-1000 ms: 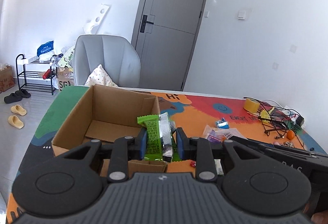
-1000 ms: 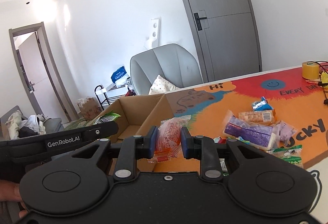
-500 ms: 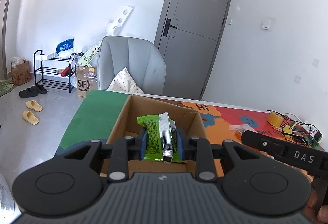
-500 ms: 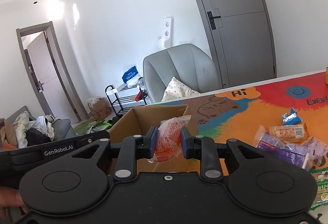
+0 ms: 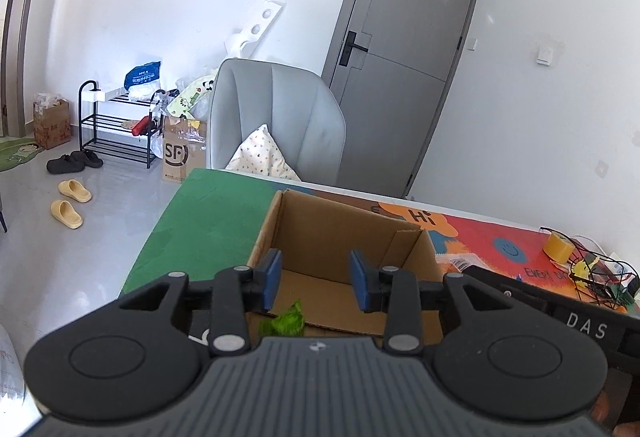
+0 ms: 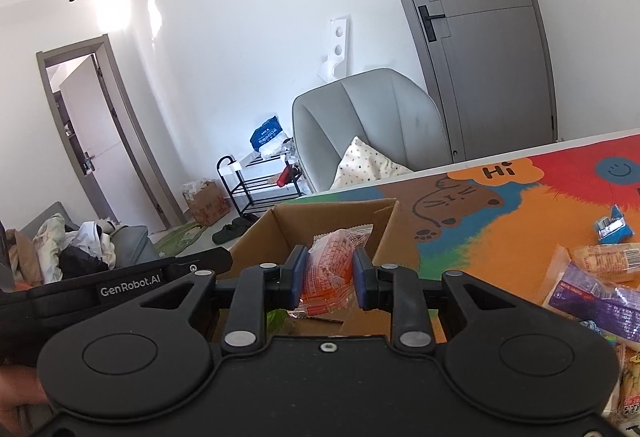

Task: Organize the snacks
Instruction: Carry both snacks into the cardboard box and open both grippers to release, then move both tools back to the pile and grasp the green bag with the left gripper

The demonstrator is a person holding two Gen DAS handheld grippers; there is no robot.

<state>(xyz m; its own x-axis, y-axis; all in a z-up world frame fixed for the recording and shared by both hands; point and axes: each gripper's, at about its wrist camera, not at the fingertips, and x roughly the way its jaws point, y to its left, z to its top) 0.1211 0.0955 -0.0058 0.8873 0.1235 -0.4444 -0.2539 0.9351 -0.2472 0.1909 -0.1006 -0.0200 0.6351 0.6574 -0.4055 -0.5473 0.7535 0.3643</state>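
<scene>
Left wrist view: the left gripper [image 5: 316, 279] hangs over the cardboard box [image 5: 336, 233], jaws opening with nothing between them; a green snack packet [image 5: 289, 323] lies in the box at 6 o'clock. Right wrist view: the right gripper [image 6: 329, 277] clamps an orange snack packet [image 6: 329, 265] above the box's near edge; more snacks [image 6: 592, 277] lie on the colourful mat [image 6: 500, 221] at 3 o'clock.
</scene>
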